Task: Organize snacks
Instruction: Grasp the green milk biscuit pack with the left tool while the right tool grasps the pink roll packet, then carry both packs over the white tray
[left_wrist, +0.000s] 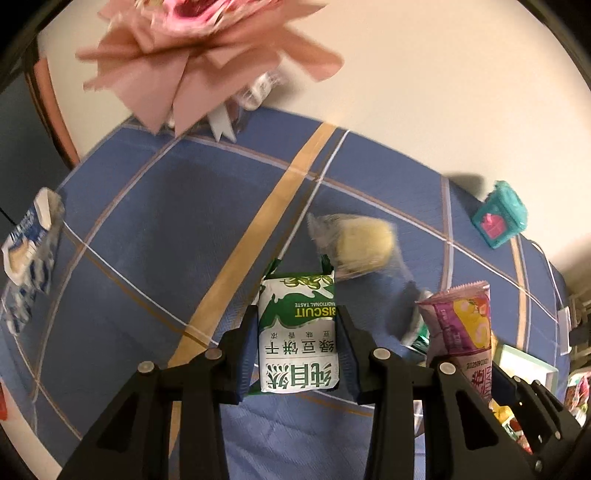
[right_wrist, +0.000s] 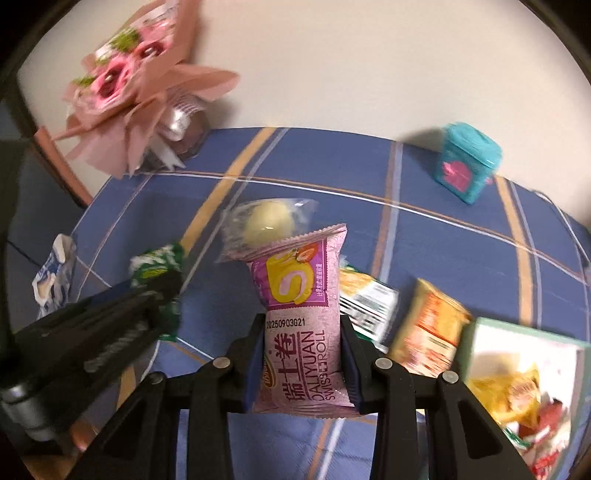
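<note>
My left gripper (left_wrist: 298, 343) is shut on a white and green biscuit packet (left_wrist: 299, 332), held above the blue checked tablecloth (left_wrist: 166, 229). In the right wrist view, my right gripper (right_wrist: 302, 354) is shut on a pink Swiss roll packet (right_wrist: 301, 325), also lifted off the cloth. That pink packet (left_wrist: 463, 325) shows at the right of the left wrist view, and the left gripper with its green packet (right_wrist: 157, 266) shows at the left of the right wrist view. A clear-wrapped yellow pastry (right_wrist: 267, 221) lies on the cloth just beyond both packets.
A pale green box (right_wrist: 524, 332) holding several snacks stands at the right. An orange packet (right_wrist: 430, 325) and a yellow-white packet (right_wrist: 365, 299) lie beside it. A teal tin (right_wrist: 467, 166) stands far right, a pink bouquet (right_wrist: 125, 85) far left, a blue-white wrapper (left_wrist: 29, 251) at the left edge.
</note>
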